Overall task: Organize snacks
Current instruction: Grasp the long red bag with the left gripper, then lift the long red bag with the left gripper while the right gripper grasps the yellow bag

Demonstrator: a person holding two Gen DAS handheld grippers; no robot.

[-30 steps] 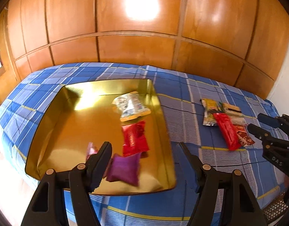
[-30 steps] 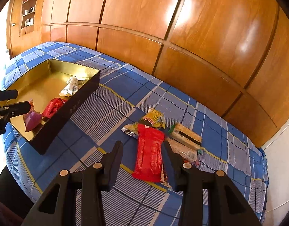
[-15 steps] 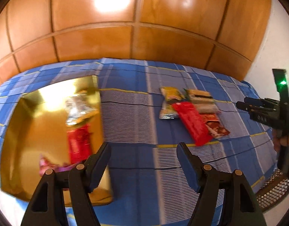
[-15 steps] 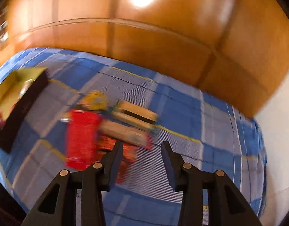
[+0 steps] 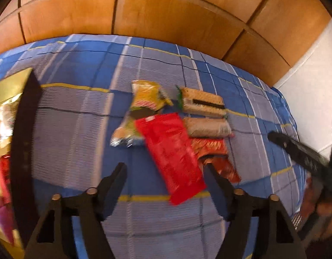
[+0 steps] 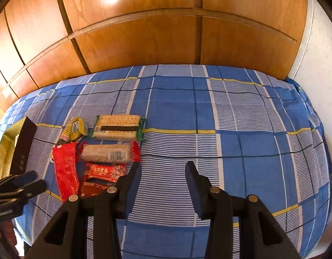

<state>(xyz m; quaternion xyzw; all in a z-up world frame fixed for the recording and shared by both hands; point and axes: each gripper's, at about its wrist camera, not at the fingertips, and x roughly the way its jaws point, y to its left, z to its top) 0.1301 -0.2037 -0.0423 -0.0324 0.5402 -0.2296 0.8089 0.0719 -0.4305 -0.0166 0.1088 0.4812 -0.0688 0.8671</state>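
Several snack packs lie in a cluster on the blue checked bedspread (image 6: 230,116). A long red pack (image 5: 172,153) (image 6: 65,168) lies nearest my left gripper (image 5: 164,172), which is open and empty just above its near end. Beside it lie a yellow pack (image 5: 147,96) (image 6: 75,128), a green-edged cracker pack (image 5: 202,102) (image 6: 117,127), a red-ended cracker pack (image 6: 108,153) and a red patterned pack (image 6: 104,171). My right gripper (image 6: 163,172) is open and empty over bare bedspread, right of the cluster. The gold box (image 5: 6,90) (image 6: 6,151) holds snacks at far left.
The box's dark side wall (image 5: 25,146) stands between the box and the cluster. Wood panelling (image 6: 144,32) runs behind the bed. A white wall (image 5: 312,95) is at right. My left gripper also shows in the right wrist view (image 6: 19,183).
Both views have swung right. My left gripper moved from over the gold box to the snack cluster. My right gripper moved right, off the cluster. Both stayed open.
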